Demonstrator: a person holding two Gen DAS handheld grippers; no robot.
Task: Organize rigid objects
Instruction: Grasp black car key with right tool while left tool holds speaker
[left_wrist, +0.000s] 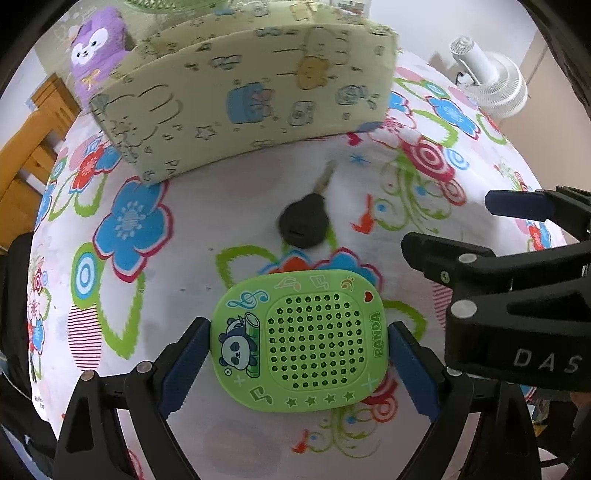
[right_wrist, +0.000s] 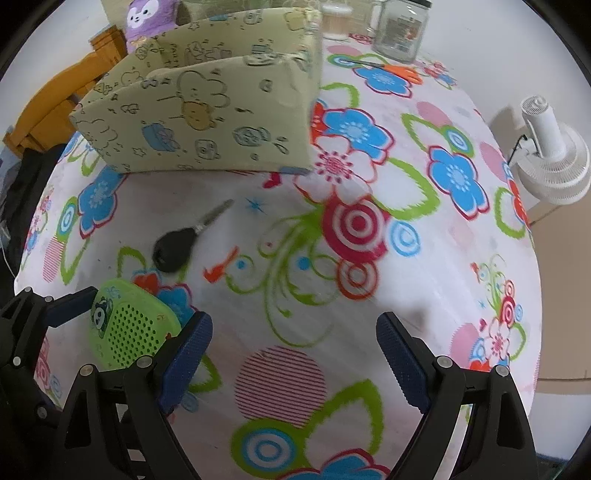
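Here, one green panda speaker (left_wrist: 299, 341) sits between the left gripper's (left_wrist: 297, 360) spread pads; one car key (left_wrist: 304, 221) lies before one organizer box (left_wrist: 243, 99), contents unseen; the right gripper (right_wrist: 293, 363) gapes empty.

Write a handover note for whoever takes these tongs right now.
Left tongs: spread around the green panda speaker, one blue pad on each side; whether they press on it cannot be told.
Right tongs: open, nothing between them, above bare tablecloth.
Black car key: flat on the cloth between the speaker and the yellow-green fabric organizer.
Done: neither item lies in the organizer yet.
Left: probably move the speaker and key into it.
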